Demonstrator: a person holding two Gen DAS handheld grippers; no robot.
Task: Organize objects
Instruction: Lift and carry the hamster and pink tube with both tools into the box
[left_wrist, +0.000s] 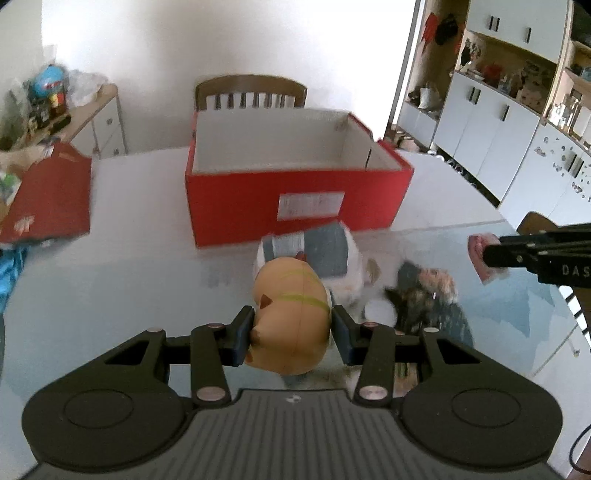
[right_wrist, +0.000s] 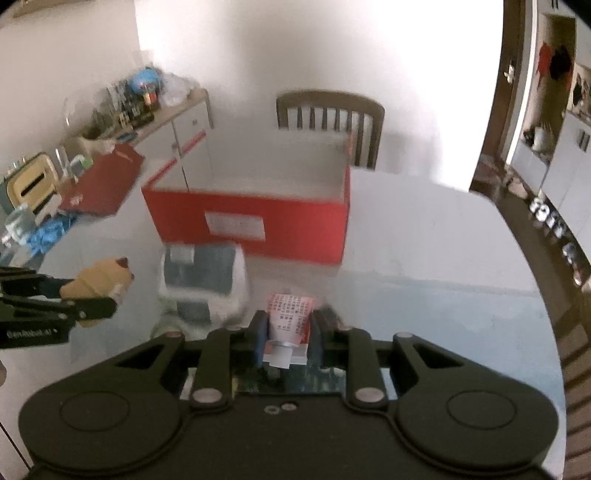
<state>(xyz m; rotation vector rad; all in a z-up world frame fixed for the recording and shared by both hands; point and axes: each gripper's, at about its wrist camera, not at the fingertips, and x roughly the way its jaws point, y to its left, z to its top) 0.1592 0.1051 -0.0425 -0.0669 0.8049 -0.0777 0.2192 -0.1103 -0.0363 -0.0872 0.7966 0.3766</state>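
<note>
My left gripper (left_wrist: 291, 334) is shut on a tan round animal toy (left_wrist: 291, 317) and holds it above the glass table, in front of the open red box (left_wrist: 295, 195). It also shows in the right wrist view (right_wrist: 99, 284). My right gripper (right_wrist: 288, 332) is shut on a red and white tube (right_wrist: 290, 317), also above the table in front of the red box (right_wrist: 251, 218). The tube shows in the left wrist view (left_wrist: 480, 254). A white and grey device (left_wrist: 321, 254) stands on the table just before the box.
The red box lid (left_wrist: 48, 195) lies at the table's left. A dark patterned object (left_wrist: 424, 299) lies right of the white device. A wooden chair (left_wrist: 251, 92) stands behind the box. A cluttered side cabinet (right_wrist: 140, 107) is at the left, white cupboards (left_wrist: 491, 129) at the right.
</note>
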